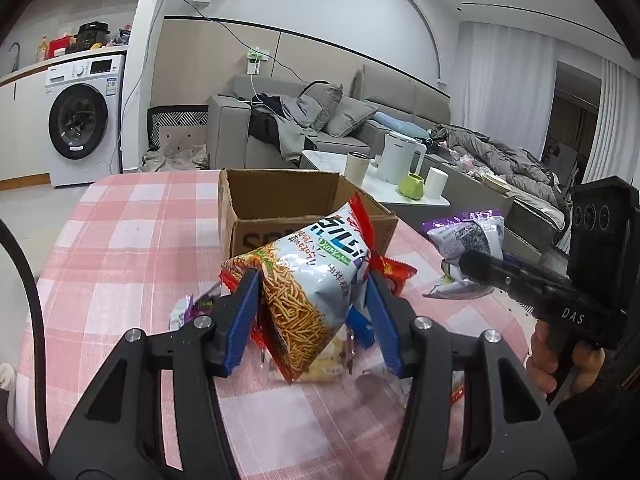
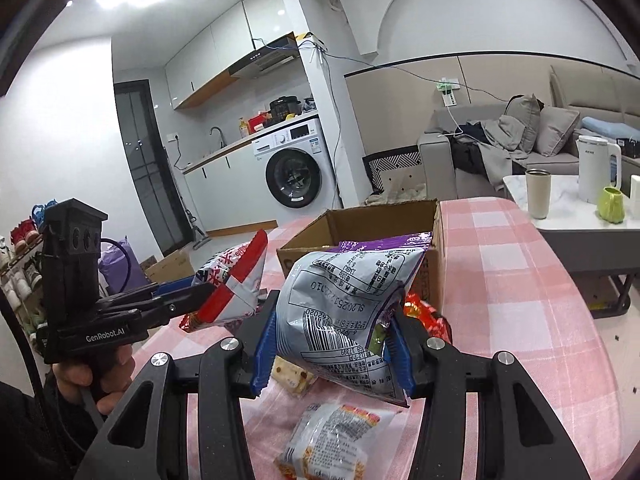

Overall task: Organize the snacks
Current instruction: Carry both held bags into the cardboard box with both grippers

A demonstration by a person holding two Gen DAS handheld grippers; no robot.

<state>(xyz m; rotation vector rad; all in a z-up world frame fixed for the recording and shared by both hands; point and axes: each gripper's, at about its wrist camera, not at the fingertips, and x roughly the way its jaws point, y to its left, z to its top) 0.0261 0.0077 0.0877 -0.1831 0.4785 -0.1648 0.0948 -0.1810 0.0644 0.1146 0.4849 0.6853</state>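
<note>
Two hand-held grippers each held one snack bag above the pink checked tabletop, likely for dropping into the single open cardboard box just beyond. The left hand-held gripper was clamped on a fries bag; the right hand-held gripper pinched a purple-edged bag. At least three more packets lay loose below.

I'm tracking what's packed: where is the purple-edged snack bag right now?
The purple-edged snack bag is clamped in the right tool, held above the pink checked tablecloth just in front of the open cardboard box, not inside it.
</note>
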